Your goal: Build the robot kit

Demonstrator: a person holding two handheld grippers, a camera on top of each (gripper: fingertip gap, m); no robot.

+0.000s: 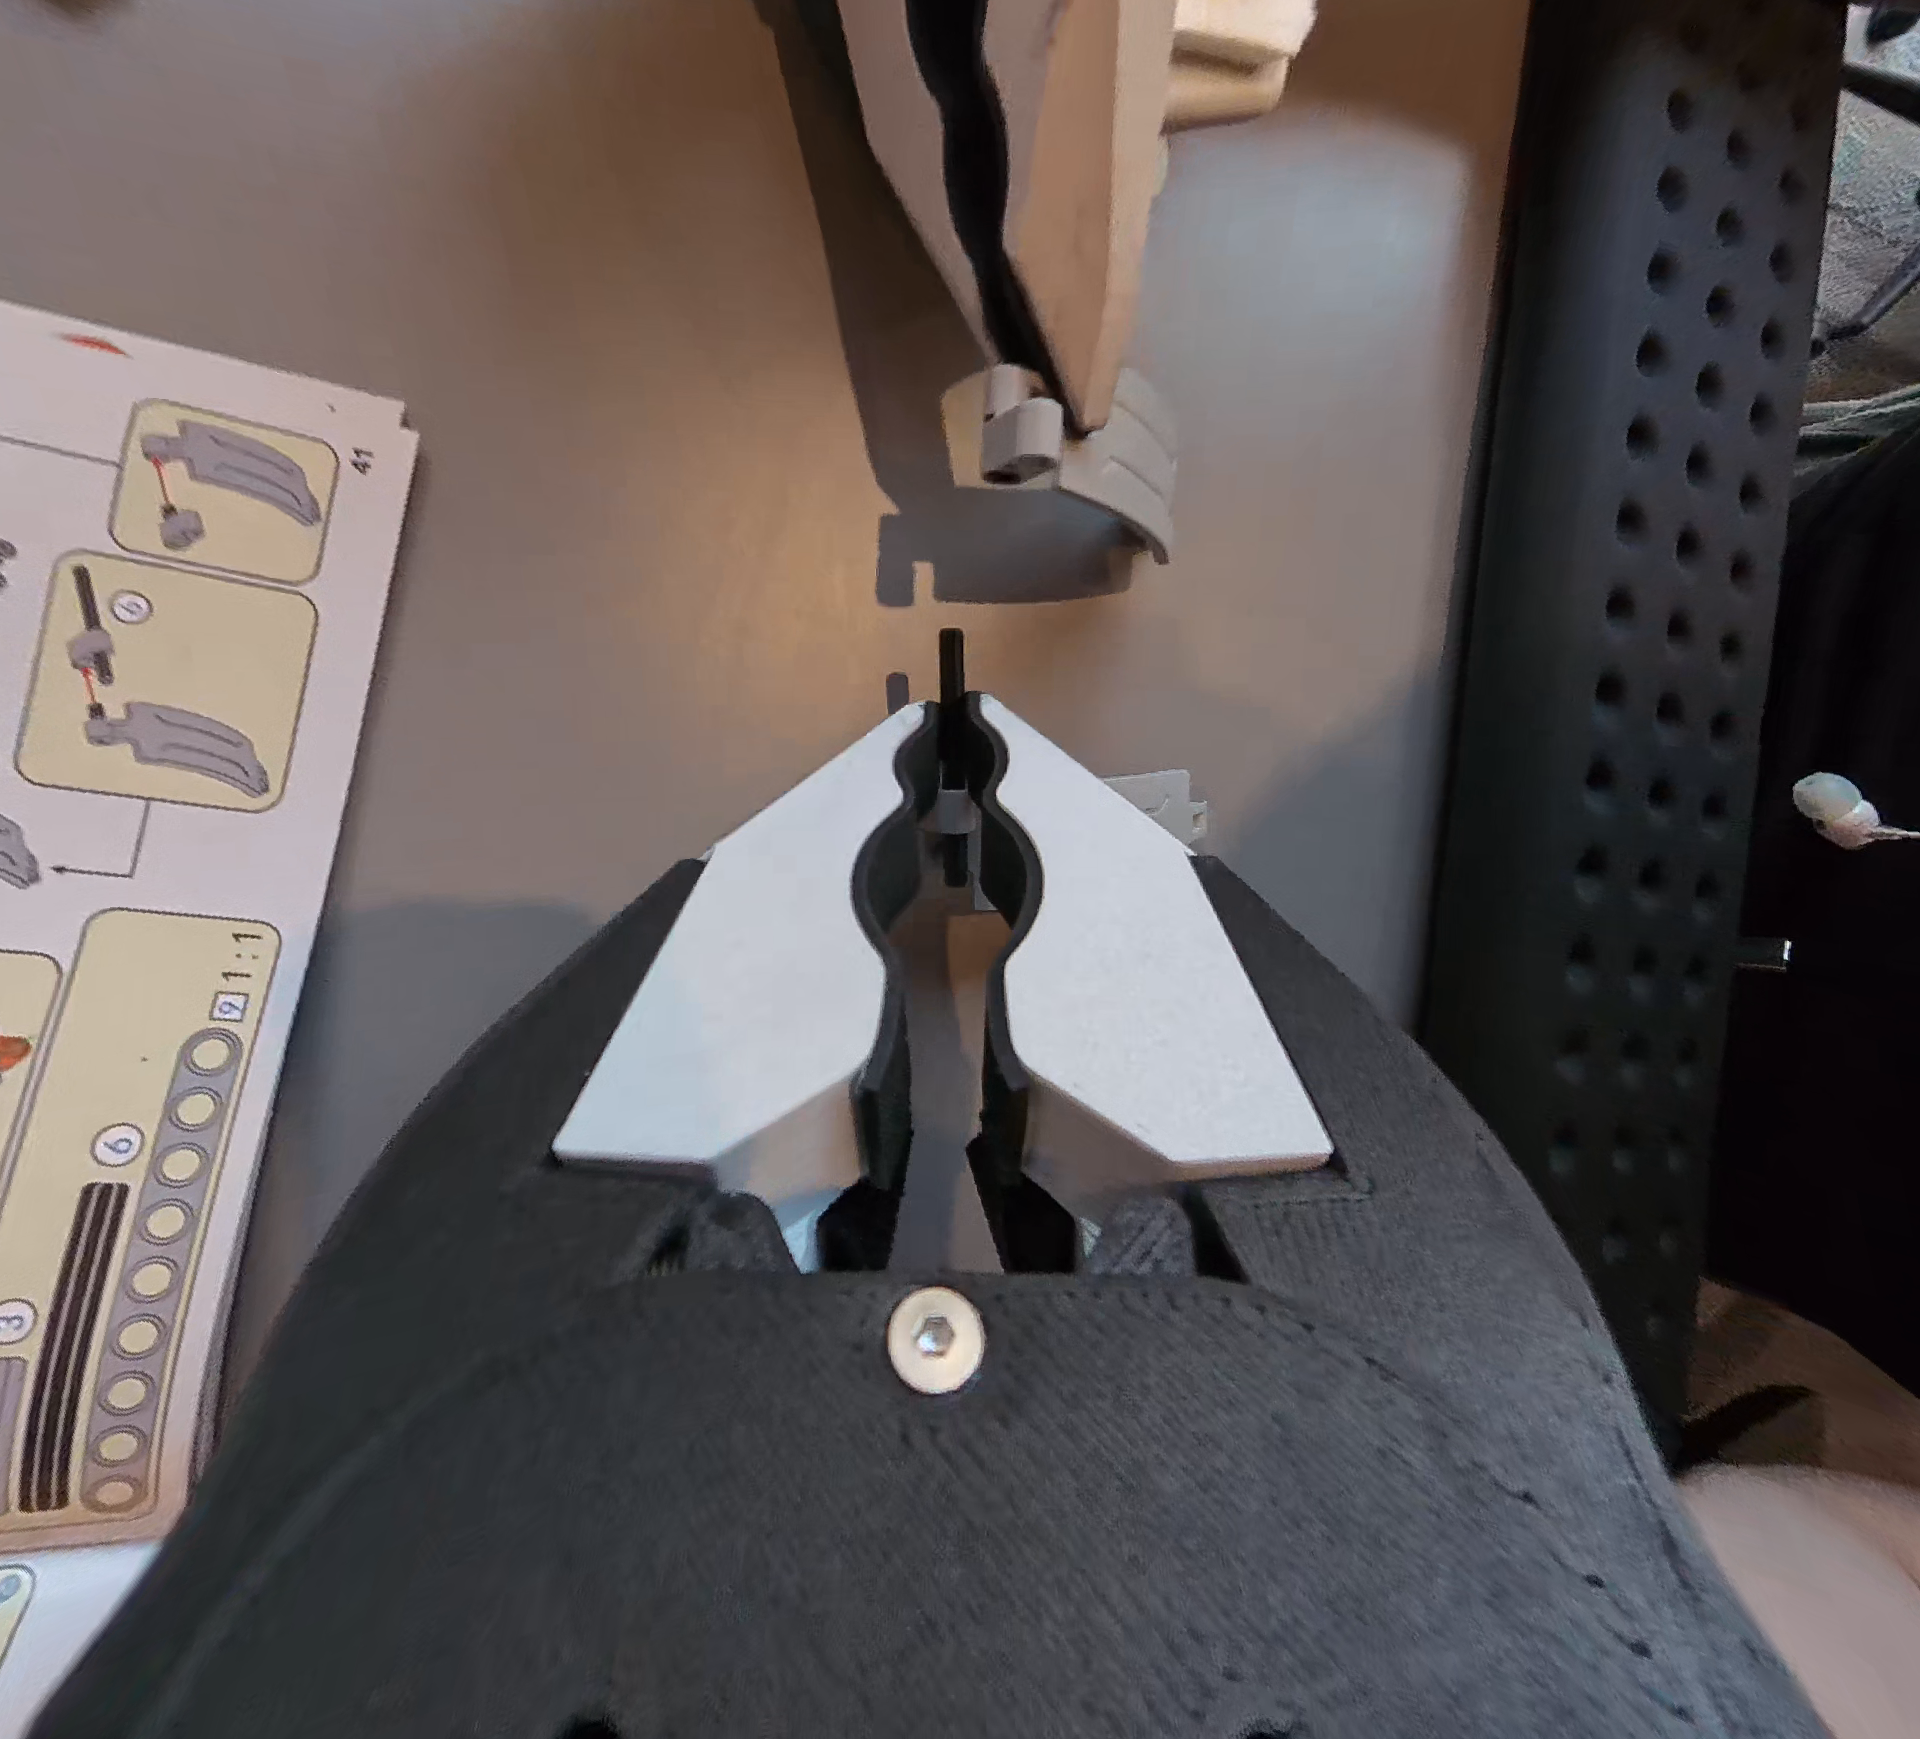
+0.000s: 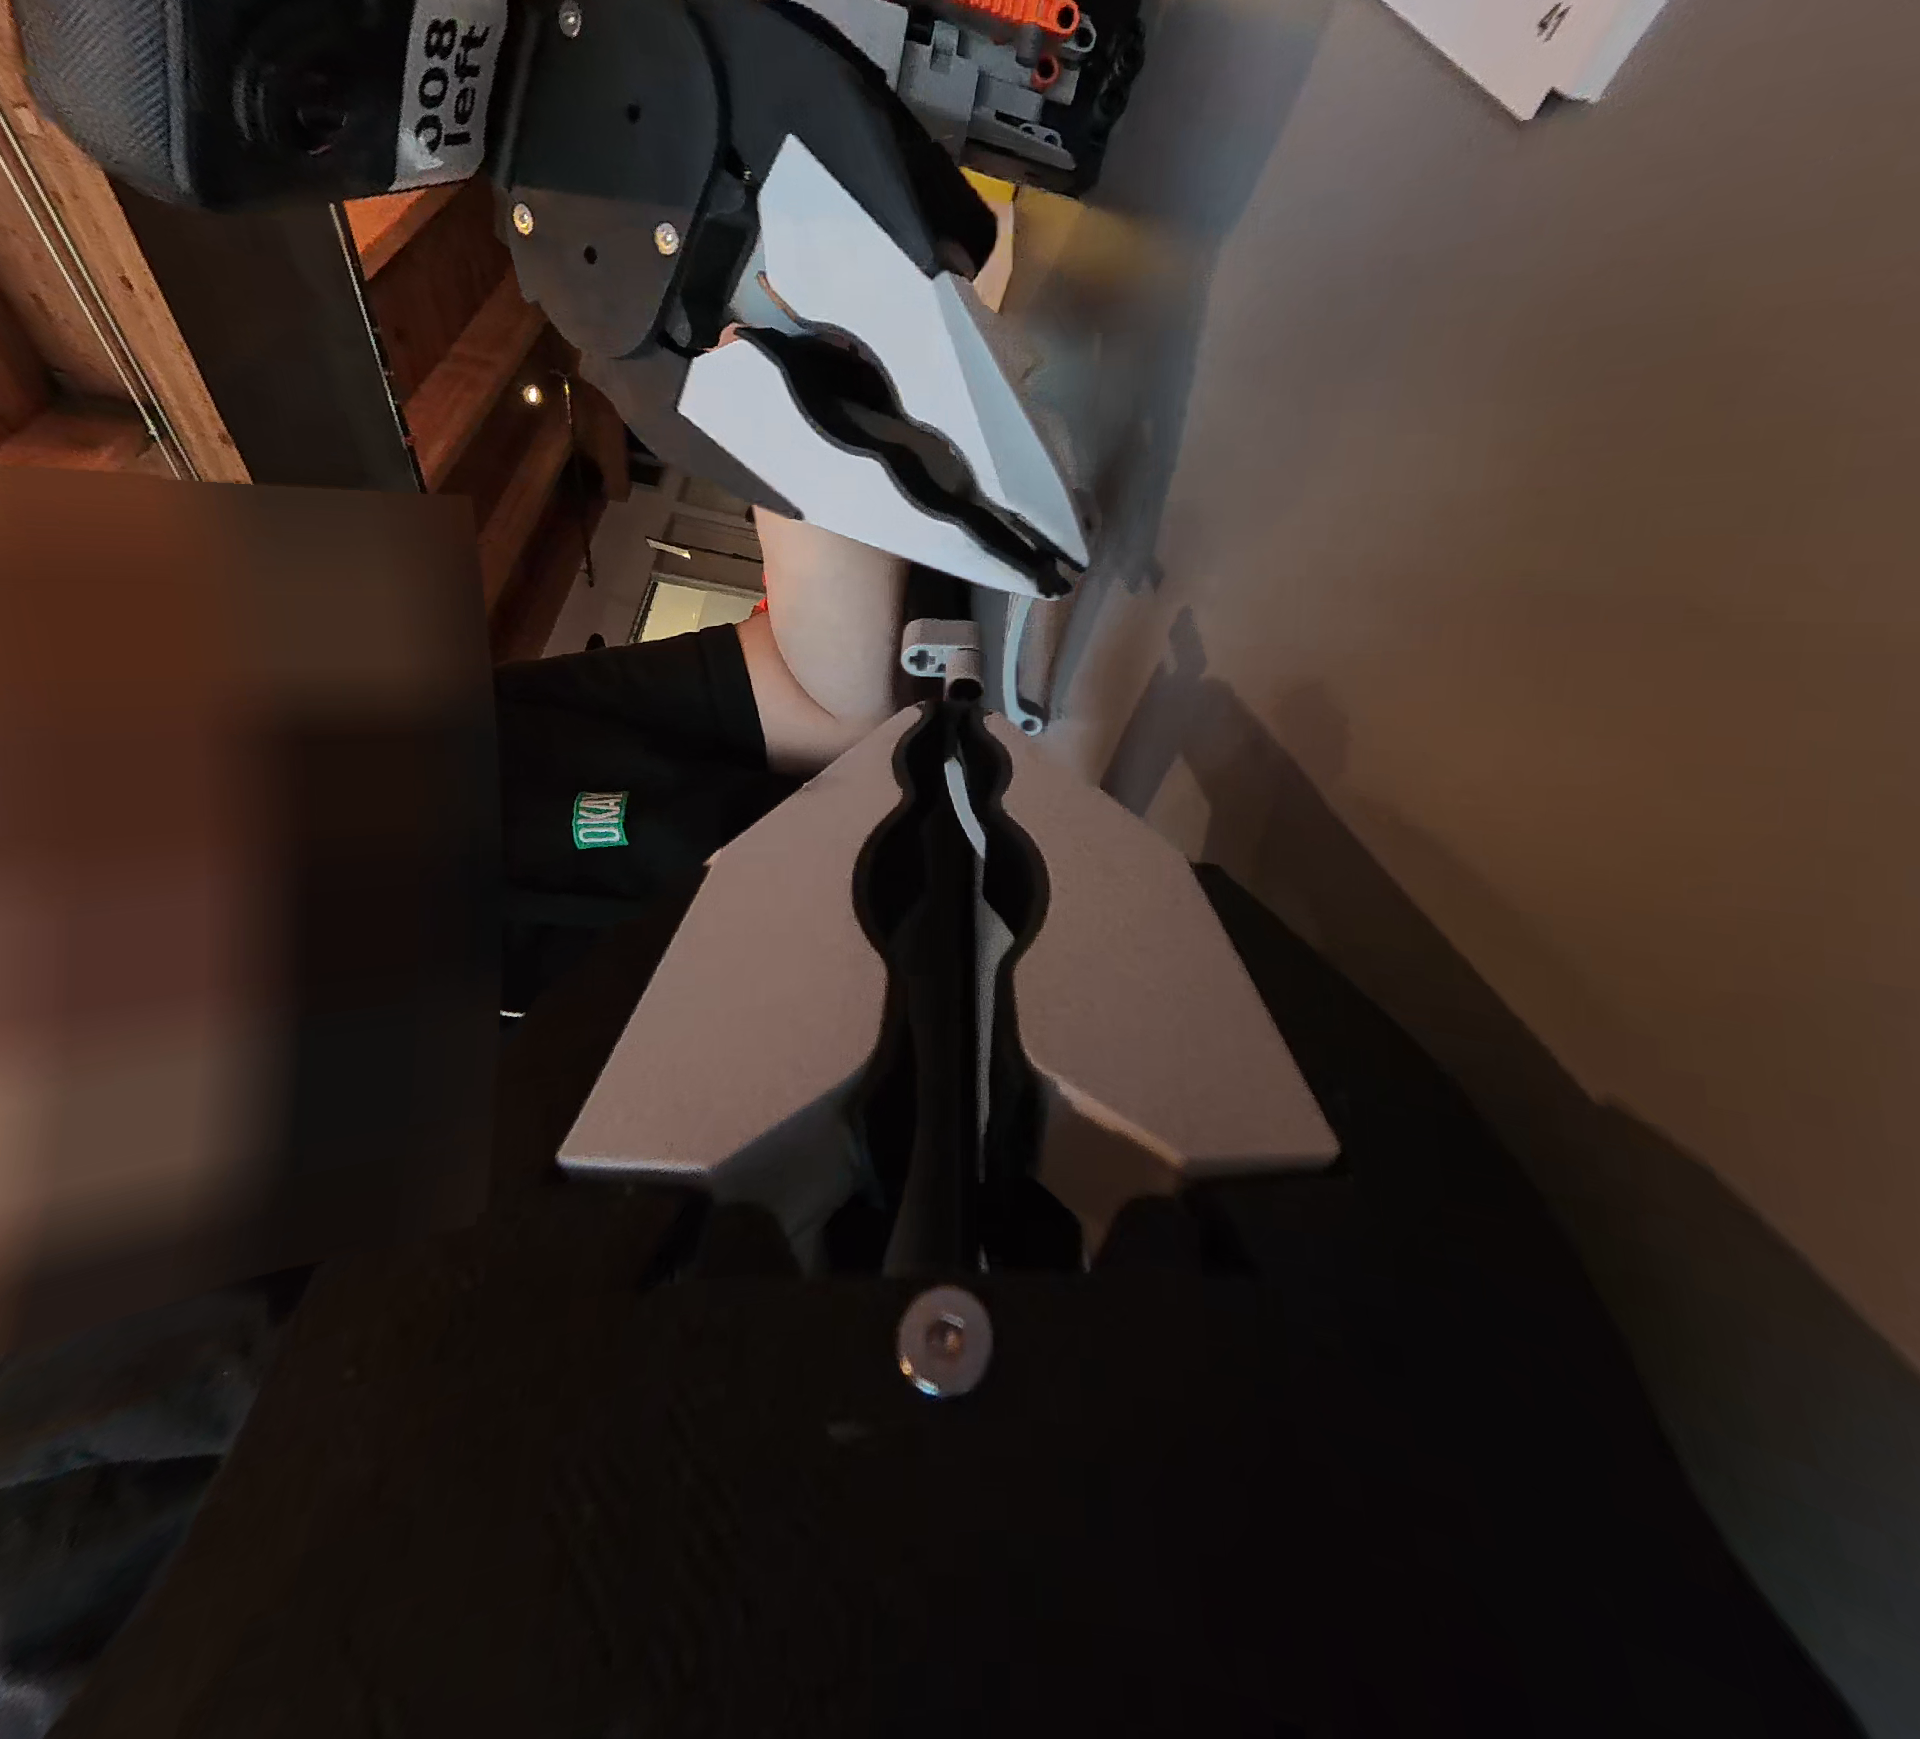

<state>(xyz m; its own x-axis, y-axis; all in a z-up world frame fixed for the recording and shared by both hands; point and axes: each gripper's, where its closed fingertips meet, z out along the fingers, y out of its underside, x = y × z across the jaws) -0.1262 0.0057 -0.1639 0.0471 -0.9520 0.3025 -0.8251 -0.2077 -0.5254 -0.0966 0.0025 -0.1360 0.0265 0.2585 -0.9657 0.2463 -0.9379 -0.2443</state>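
Observation:
In the left wrist view my left gripper (image 1: 948,713) is shut on a thin black axle (image 1: 951,666) that carries a small grey bush (image 1: 953,811). The axle's tip sticks out past the fingertips. My right gripper (image 1: 1060,411) comes down from the top, shut on a grey curved panel (image 1: 1132,474) with a grey connector (image 1: 1013,442) on its end. The connector hangs just beyond the axle tip, apart from it. In the right wrist view my right gripper (image 2: 958,723) holds the panel (image 2: 1023,661) and connector (image 2: 940,659). The left gripper (image 2: 1065,572) points down at them.
An open instruction booklet (image 1: 187,754) lies on the grey table (image 1: 571,183) at the left. A black perforated panel (image 1: 1683,546) stands at the right. A grey and orange brick model (image 2: 987,27) sits behind the left gripper. A small grey part (image 1: 1164,806) lies beside my left fingers. My hands' fingertips stand some 5 centimeters from each other.

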